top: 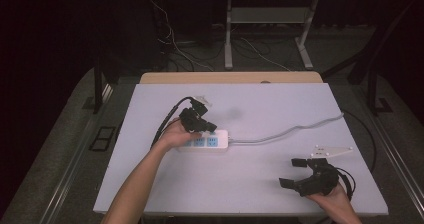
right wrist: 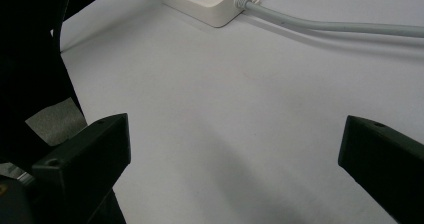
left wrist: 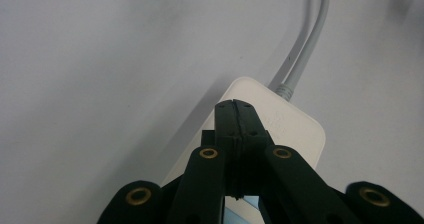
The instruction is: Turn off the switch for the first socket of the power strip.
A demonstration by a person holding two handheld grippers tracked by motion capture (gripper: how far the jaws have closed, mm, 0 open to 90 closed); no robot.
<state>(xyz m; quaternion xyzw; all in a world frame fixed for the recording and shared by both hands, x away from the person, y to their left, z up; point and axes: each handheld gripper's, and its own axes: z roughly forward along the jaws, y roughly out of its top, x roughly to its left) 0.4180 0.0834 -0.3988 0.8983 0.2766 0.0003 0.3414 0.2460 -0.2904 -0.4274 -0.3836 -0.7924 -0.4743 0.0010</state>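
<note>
We press left tongs [left wrist: 235, 106], clenched with nothing between, squarely onto power strip [top: 210, 142]; right tongs [top: 295, 173] released, resting on bench [top: 260, 104]; avoid shoving strip sideways.

1. Your high view looked forward and down from above your side of the counter [top: 280, 104], far enough back to take in its whole top and the floor beyond.
2. Your left hand-held gripper [left wrist: 235, 109] camera sat very close over the power strip [left wrist: 295, 129], looking down along the jaws.
3. Your right hand-held gripper [right wrist: 235, 144] camera looked low across the counter, farther off.
4. All three views shared the power strip and its grey cord [top: 295, 130].
</note>
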